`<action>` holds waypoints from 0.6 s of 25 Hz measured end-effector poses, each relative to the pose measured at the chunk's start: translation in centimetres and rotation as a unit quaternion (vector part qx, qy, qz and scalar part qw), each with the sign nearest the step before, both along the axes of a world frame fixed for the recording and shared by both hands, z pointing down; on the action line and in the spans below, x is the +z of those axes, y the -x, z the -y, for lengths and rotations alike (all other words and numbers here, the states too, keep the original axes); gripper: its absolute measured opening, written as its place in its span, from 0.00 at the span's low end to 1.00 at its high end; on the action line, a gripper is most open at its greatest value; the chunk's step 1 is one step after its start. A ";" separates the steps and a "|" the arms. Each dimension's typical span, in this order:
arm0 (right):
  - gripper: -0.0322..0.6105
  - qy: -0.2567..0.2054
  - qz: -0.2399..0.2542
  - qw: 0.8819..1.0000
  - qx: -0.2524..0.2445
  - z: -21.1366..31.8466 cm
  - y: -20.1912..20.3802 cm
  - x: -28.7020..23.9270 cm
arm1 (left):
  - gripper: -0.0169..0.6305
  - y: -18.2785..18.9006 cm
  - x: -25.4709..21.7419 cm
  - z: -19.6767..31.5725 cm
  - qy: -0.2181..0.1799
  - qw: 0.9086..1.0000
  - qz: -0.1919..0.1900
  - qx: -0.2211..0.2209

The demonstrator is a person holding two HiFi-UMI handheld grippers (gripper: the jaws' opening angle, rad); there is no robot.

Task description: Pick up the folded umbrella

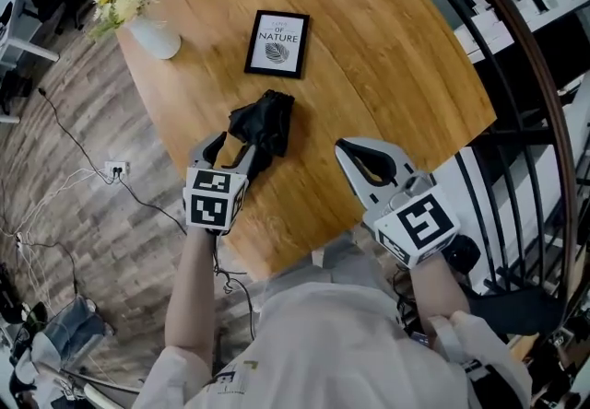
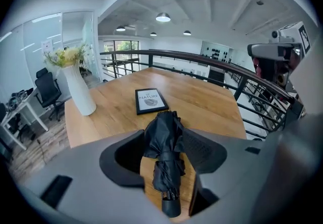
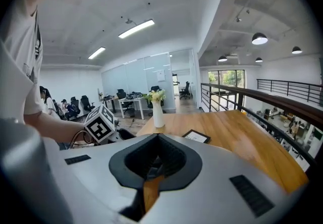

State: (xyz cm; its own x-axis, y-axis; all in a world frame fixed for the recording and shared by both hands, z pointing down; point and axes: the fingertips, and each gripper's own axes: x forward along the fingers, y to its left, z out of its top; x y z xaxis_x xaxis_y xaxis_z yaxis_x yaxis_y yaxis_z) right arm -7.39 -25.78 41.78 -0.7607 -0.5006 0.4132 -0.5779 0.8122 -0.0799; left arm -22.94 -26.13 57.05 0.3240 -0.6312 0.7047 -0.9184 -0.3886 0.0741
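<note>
The left gripper (image 1: 236, 146) is released, its jaws spread wide over the table (image 1: 396, 57). The folded umbrella (image 1: 267, 120) lies lengthwise in the gap between them. In the left gripper view, bare wood shows between the umbrella and the jaw on that view's left. The black fabric bulges close against the other jaw, but whether it touches cannot be told. Neither pad visibly squeezes it.

The right gripper (image 1: 343, 149) is clenched, its jaw tips meeting with nothing between them. It is held to the right of the left gripper, above the near part of the table and apart from the umbrella.

Straight ahead of the left gripper, just past the far end of the umbrella, lies a black-framed picture (image 1: 277, 43). It reads "OF NATURE" in capitals, with a smaller line above that is too small to read.

The umbrella's stubby handle end lies nearest the left gripper's body. Its strapped bundle runs out between the jaws, and its loose, crumpled end reaches beyond their tips toward the picture. A white vase (image 1: 157, 37) of flowers stands farther ahead, to the left gripper's left.
</note>
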 end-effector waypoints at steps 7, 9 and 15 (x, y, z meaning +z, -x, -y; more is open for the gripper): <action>0.09 0.046 0.005 0.999 -0.022 1.0 1.0 4.2 | 0.40 -0.1 6.2 0.6 0.058 0.998 0.010 -0.007; 0.09 0.052 0.003 0.998 -0.028 1.2 1.5 5.1 | 0.40 -0.1 8.0 0.5 0.075 0.997 0.013 -0.006; 0.09 0.065 -0.006 0.997 -0.045 1.7 2.3 7.6 | 0.42 -0.1 10.9 0.7 0.101 0.995 -0.001 -0.004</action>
State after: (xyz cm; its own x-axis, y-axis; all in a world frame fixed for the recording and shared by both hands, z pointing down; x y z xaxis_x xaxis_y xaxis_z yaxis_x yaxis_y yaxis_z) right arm -9.72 -27.49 49.33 -0.7943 -0.3725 0.4799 -0.5054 0.8435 -0.1819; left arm -22.86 -26.80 67.92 0.3212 -0.4790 0.8170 -0.9213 -0.3577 0.1524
